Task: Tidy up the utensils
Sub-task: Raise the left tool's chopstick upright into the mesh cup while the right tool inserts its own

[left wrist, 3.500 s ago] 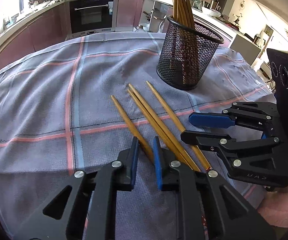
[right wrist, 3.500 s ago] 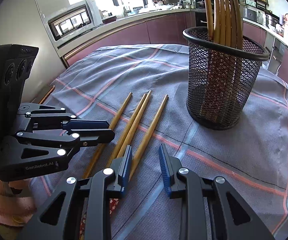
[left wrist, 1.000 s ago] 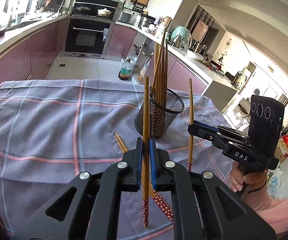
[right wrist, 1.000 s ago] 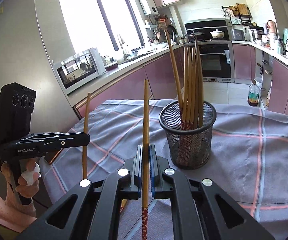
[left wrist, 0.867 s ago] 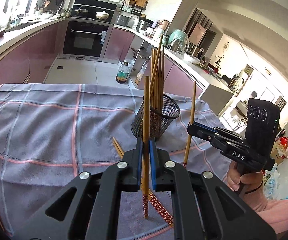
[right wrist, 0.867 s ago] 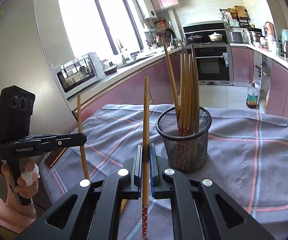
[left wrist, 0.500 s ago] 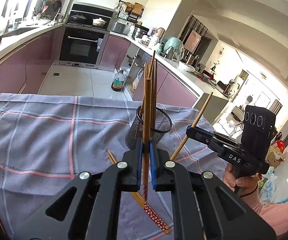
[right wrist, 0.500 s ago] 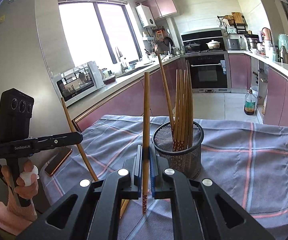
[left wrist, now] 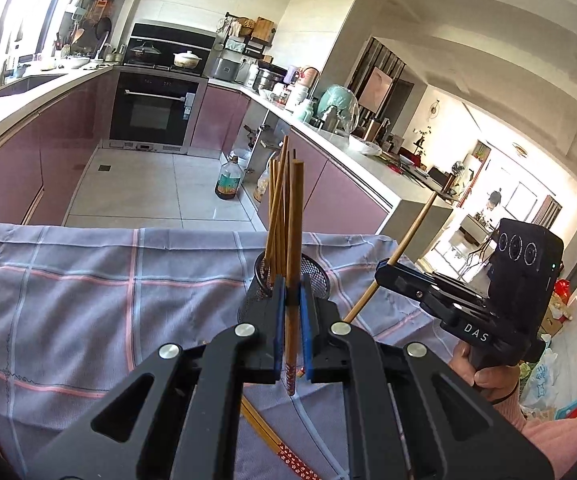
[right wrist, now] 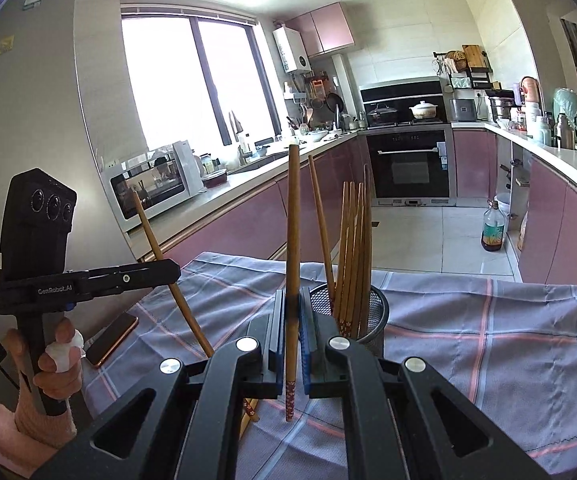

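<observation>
My left gripper (left wrist: 291, 300) is shut on a wooden chopstick (left wrist: 294, 240), held upright high above the table, in line with the black mesh holder (left wrist: 318, 276), which holds several chopsticks. My right gripper (right wrist: 291, 304) is shut on another upright chopstick (right wrist: 292, 220), just left of the holder (right wrist: 372, 320). In the left wrist view the right gripper (left wrist: 384, 274) holds its chopstick (left wrist: 408, 236) tilted. In the right wrist view the left gripper (right wrist: 174, 270) holds its chopstick (right wrist: 156, 248) tilted. Two chopsticks (left wrist: 276, 436) lie on the cloth below.
The table wears a grey-blue checked cloth (left wrist: 88, 300) with pink lines. A phone (right wrist: 112, 338) lies at the table's left edge in the right wrist view. Kitchen counters and an oven stand beyond the table.
Both grippers have risen further with their chopsticks and drawn nearer the holder. Each chopstick looks more tilted from the other gripper's camera.
</observation>
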Motion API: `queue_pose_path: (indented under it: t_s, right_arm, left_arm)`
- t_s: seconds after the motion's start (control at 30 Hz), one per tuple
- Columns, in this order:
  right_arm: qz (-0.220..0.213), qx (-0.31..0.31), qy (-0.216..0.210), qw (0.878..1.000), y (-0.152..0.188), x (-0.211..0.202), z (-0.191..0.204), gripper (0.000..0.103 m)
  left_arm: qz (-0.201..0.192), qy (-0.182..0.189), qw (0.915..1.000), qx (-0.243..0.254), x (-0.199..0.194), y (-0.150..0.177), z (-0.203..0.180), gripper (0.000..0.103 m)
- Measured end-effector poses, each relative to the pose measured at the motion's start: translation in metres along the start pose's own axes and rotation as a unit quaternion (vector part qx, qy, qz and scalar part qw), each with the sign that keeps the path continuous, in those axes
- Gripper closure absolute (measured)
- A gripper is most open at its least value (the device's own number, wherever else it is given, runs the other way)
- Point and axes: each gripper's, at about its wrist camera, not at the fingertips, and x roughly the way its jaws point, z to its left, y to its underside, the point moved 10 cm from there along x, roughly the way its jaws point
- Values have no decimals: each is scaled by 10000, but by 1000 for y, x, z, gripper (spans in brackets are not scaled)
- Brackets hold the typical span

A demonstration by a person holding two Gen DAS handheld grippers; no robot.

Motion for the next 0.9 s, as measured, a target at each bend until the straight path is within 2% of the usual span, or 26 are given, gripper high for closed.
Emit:
queue_pose_path:
  t_s: [0.43, 0.9]
  right_arm:
    - [-373, -183, 148, 9990, -37, -12, -10, 98]
    - [-693, -311, 273, 9967, -72, -14, -16, 98]
  left_arm:
    - [-318, 8, 9994, 153, 6, -49, -10, 95]
    - [-595, -114, 9980, 183, 9, -86, -12, 95]
